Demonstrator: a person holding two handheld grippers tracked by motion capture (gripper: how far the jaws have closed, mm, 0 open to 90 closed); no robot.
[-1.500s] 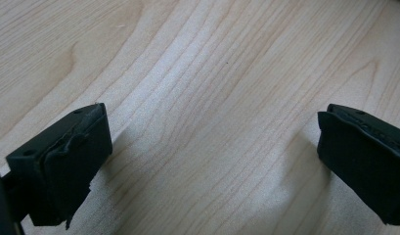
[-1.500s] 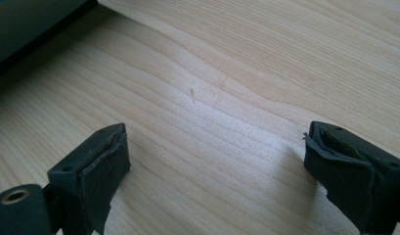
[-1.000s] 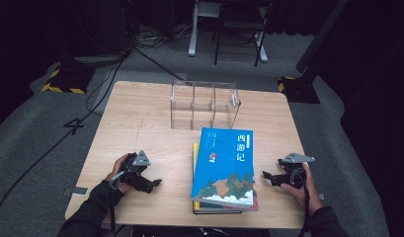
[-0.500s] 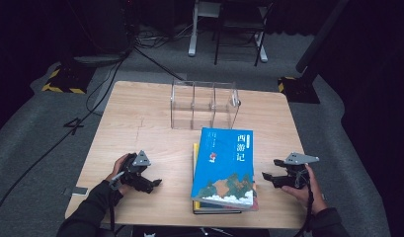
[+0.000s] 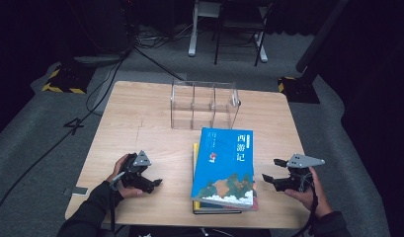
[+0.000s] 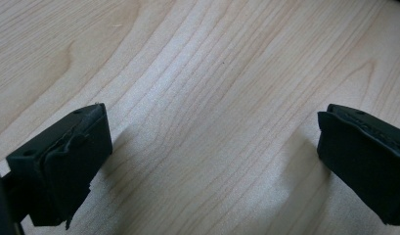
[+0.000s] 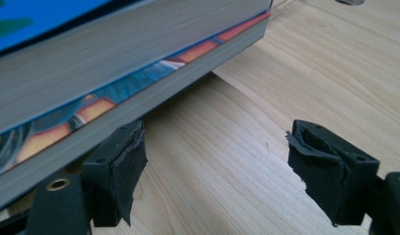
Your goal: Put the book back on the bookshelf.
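High view: a blue-covered book (image 5: 225, 168) lies on top of a small stack of books (image 5: 215, 206) near the front edge of the wooden table (image 5: 140, 118), in front of a clear plastic organizer (image 5: 204, 104). The right gripper (image 5: 268, 170) is held just beside the stack's right edge, its jaws pointing at it, having just narrowed a little yet standing apart with nothing between them. The left gripper (image 5: 152, 183) rests on bare wood, well left of the stack, jaws spread wide and empty.
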